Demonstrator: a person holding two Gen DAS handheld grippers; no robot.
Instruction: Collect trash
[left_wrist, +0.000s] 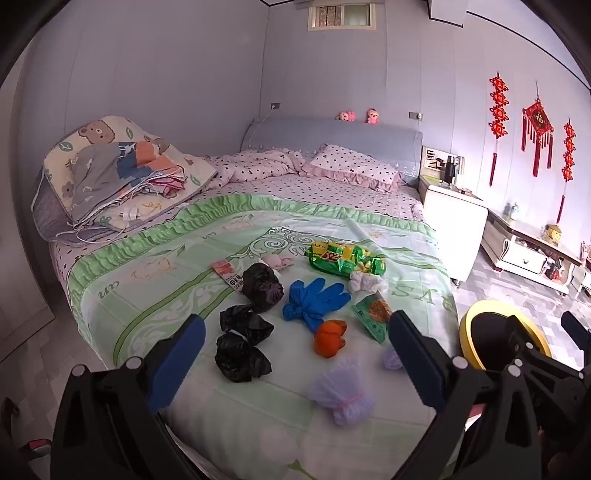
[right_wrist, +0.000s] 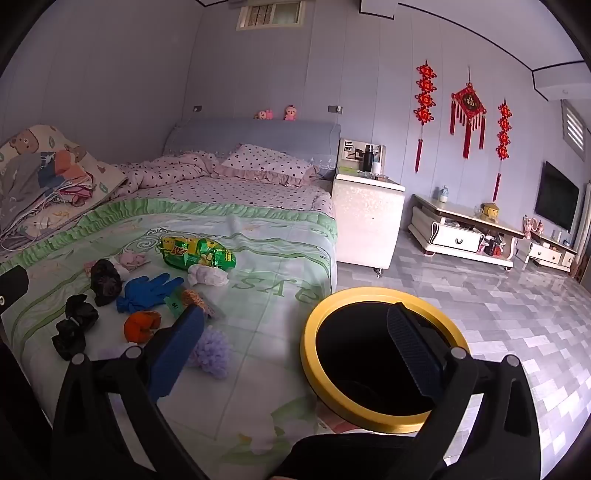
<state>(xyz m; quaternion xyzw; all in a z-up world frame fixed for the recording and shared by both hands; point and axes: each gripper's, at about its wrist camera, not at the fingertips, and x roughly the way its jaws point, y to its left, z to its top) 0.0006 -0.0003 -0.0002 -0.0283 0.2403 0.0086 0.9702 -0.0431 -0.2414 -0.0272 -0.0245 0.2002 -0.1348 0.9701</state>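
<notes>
Trash lies scattered on the green bedspread (left_wrist: 155, 295): black plastic bags (left_wrist: 240, 347), a blue glove (left_wrist: 314, 299), an orange wad (left_wrist: 330, 338), a green snack wrapper (left_wrist: 345, 258), a lilac mesh bundle (left_wrist: 341, 391), a white tissue (left_wrist: 364, 282) and a small green packet (left_wrist: 373, 314). My left gripper (left_wrist: 295, 354) is open and empty above the bed's near end. My right gripper (right_wrist: 295, 347) is open and empty over the bed's corner, beside the yellow-rimmed black bin (right_wrist: 380, 354). The bin also shows in the left wrist view (left_wrist: 495, 332).
Folded quilts (left_wrist: 110, 173) are piled on the bed's far left. A white nightstand (right_wrist: 365, 218) stands right of the bed. A low TV cabinet (right_wrist: 461, 229) runs along the right wall. Grey tiled floor (right_wrist: 498, 302) lies around the bin.
</notes>
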